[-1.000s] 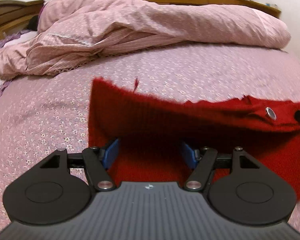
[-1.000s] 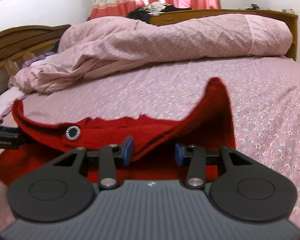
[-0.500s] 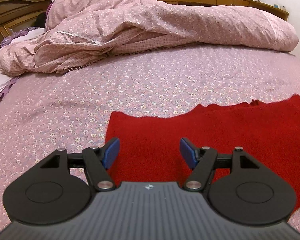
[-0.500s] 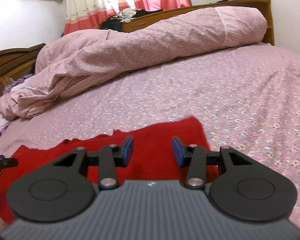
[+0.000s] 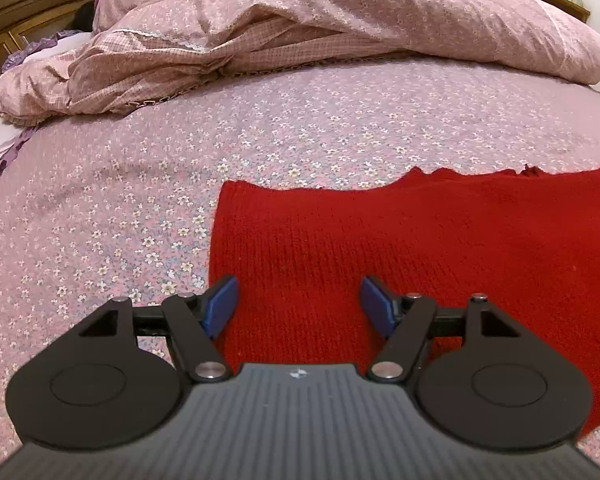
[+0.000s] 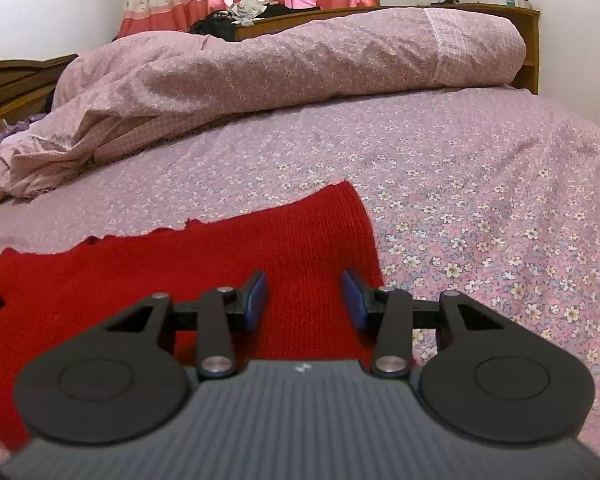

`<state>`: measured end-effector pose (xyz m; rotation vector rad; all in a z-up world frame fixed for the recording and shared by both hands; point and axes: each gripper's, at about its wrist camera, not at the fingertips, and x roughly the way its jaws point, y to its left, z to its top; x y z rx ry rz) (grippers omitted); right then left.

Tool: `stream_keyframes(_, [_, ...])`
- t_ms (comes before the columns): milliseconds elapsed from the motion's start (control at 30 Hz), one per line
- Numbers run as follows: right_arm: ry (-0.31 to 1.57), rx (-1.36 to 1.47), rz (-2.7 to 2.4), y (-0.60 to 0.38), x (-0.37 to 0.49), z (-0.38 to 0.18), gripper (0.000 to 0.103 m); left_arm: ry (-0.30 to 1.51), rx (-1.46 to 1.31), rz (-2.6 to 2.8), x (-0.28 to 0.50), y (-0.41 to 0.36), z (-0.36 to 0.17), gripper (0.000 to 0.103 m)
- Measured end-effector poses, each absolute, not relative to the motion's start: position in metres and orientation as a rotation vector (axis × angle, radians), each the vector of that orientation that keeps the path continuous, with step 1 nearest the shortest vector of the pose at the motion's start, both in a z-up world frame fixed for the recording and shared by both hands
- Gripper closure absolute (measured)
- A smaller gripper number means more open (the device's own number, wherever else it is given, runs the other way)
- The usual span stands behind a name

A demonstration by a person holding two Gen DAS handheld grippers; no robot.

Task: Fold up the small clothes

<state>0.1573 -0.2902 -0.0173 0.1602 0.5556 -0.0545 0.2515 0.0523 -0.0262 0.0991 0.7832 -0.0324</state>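
Fold landed: red knit (image 5: 400, 248) I had lifted by its edge a second ago now lies flat on the floral bedspread (image 5: 300, 128). My left tongs (image 5: 296, 304) and right tongs (image 6: 304, 300) both spread, pinching nothing, hovering over its near corners. Next fold can start, I'd judge.

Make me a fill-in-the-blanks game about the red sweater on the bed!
1. The knitted sweater is the colour ____.
2. It lies flat on a bedsheet printed with small ____.
3. Both the left tool and the right tool are ____, holding nothing.
4. The rumpled quilt lies ____ the sweater.

Missing words: red; flowers; open; behind
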Motion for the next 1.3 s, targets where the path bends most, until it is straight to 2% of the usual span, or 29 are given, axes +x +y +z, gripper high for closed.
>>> stream_keyframes(333, [0.559,0.303,-0.061,-0.301,0.142,0.001,0.055,0.799,0.065,-0.036,0.238,0.059,-0.004,0.029])
stream_keyframes(433, [0.544,0.332,-0.08,-0.302,0.127,0.011,0.049,0.814,0.052,-0.034,0.228,0.061,0.004,0.028])
stream_keyframes(500, [0.535,0.337,-0.111,-0.301,0.116,0.016,0.041,0.819,0.037,-0.039,0.221,0.063,0.009,0.026])
stream_keyframes(567, [0.525,0.346,-0.121,-0.301,0.105,0.021,0.039,0.819,0.03,-0.041,0.212,0.064,0.014,0.024])
stream_keyframes(733, [0.493,0.39,-0.124,-0.303,0.079,0.031,0.038,0.808,0.07,-0.028,0.19,0.061,0.022,0.015])
stream_keyframes(1300, [0.556,0.611,-0.279,-0.306,0.027,0.007,0.036,0.832,-0.001,0.063,0.157,0.083,0.017,0.013])
